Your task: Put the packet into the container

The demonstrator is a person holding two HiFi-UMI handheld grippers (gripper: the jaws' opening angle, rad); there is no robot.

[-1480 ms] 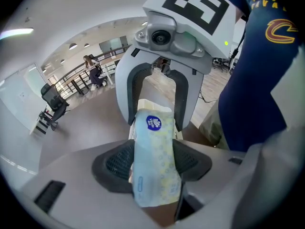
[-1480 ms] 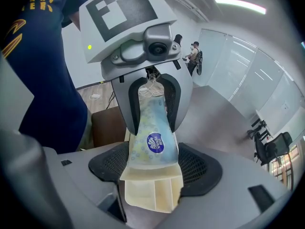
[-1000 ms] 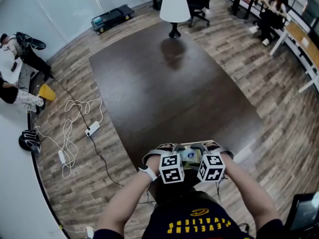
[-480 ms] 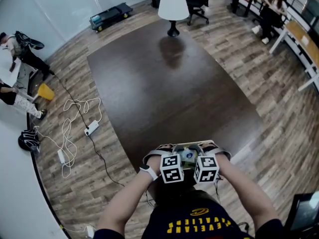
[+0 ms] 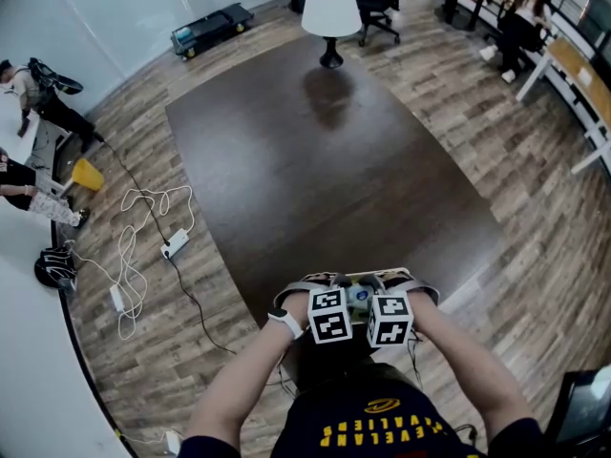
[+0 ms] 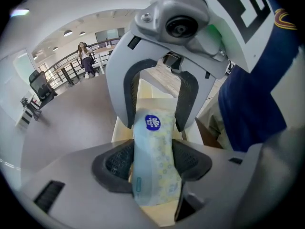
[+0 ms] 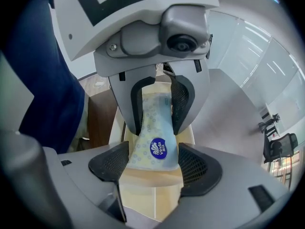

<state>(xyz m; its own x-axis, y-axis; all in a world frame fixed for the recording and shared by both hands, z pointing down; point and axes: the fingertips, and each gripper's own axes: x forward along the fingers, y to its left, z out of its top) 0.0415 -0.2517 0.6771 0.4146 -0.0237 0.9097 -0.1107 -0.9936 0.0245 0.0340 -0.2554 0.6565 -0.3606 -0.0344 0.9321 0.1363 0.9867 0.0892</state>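
Observation:
A pale yellow tissue packet [image 6: 153,175] with a blue round logo lies lengthwise between both grippers, just above a cream container [image 6: 143,90]. My left gripper [image 6: 152,163] is shut on the plain end, its dark pads against both sides. My right gripper [image 7: 155,163] is shut on the logo end of the packet [image 7: 153,128]. Each gripper view shows the other gripper facing it, jaws flanking the packet. In the head view the left gripper [image 5: 336,294] and right gripper [image 5: 380,294] stand side by side, their marker cubes hiding most of the packet [image 5: 360,297].
The container [image 5: 412,281] sits at the near edge of a large dark table [image 5: 315,170]. A white lamp [image 5: 331,12] stands at the table's far end. Cables and a power strip [image 5: 175,246] lie on the wooden floor at the left. People sit far off.
The right gripper's marker cube has come slightly closer to the left one. The packet stays held between the two grippers.

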